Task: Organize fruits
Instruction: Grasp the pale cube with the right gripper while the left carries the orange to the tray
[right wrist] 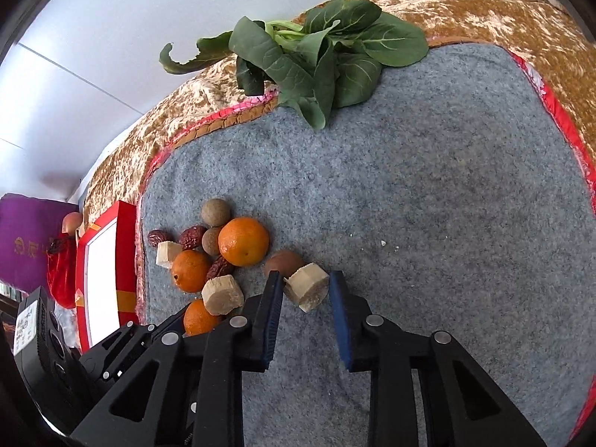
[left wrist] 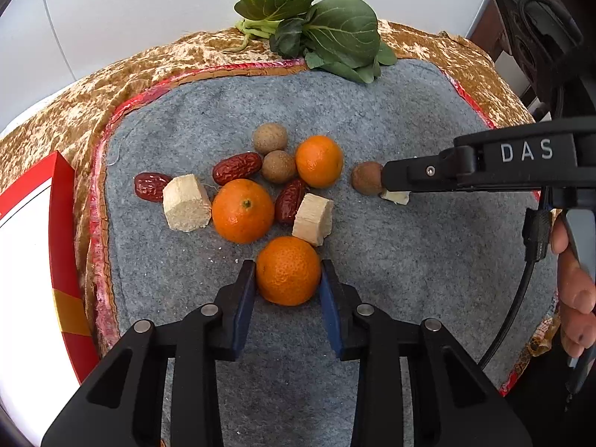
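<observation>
Your left gripper (left wrist: 288, 272) pinches the nearest of 3 tangerines (left wrist: 288, 271), both pads pressed to its sides, on the grey felt mat (left wrist: 409, 260). Your right gripper (right wrist: 305, 288) closes around 1 of 3 pale beige cut chunks (right wrist: 307, 286); the left pad touches it, but you cannot tell whether the right pad does. Counted on the mat: 3 red dates (left wrist: 237, 168), 3 brown longans (left wrist: 270, 138), 1 bunch of leafy greens (left wrist: 327, 33) at the far edge. A red box (left wrist: 56, 246) sits left.

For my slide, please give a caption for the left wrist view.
Left gripper closed on a tangerine on the grey mat.
</observation>
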Motion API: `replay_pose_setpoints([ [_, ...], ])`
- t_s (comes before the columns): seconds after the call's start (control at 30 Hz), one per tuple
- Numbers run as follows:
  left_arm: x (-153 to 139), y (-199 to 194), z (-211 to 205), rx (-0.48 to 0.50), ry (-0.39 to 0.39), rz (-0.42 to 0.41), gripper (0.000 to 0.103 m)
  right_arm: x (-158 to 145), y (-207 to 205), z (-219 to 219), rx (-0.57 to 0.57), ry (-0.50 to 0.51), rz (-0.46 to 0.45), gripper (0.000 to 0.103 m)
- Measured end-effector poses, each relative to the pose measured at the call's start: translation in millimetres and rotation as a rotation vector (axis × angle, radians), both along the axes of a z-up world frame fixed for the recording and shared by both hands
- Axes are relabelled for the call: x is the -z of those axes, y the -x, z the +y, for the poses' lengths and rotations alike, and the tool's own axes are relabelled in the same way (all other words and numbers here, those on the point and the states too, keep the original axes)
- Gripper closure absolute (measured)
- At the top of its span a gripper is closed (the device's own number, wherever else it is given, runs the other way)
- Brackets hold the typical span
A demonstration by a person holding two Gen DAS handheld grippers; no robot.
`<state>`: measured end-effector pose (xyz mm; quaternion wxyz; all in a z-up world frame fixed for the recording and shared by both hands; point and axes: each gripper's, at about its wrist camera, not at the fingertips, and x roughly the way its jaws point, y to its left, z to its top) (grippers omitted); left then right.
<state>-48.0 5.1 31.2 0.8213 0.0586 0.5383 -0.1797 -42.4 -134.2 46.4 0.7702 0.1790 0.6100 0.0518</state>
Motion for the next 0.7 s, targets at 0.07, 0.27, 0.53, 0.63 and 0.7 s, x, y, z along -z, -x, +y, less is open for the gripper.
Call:
replay_pose_setpoints([
  [0.07,0,4,-4,0.006,-0.028,-0.018,0.072,0,1,0,0.0,-0.001,-0.004,0.078],
  [0.27,-5,12,-7,0.0,-0.095,-0.072,0.072,-3,2,1,-0.004,0.001,-0.015,0.08],
  [0.53,-18,22,-6,-0.019,-0.173,-0.164,0.072,-8,5,1,-0.017,-0.006,-0.032,0.081],
  [0.63,-26,27,-6,-0.024,-0.198,-0.209,0.072,-11,8,1,-0.024,-0.012,-0.043,0.081],
  [0.7,-31,30,-2,-0.034,-0.214,-0.236,0.072,-14,9,3,-0.032,-0.023,-0.051,0.081],
])
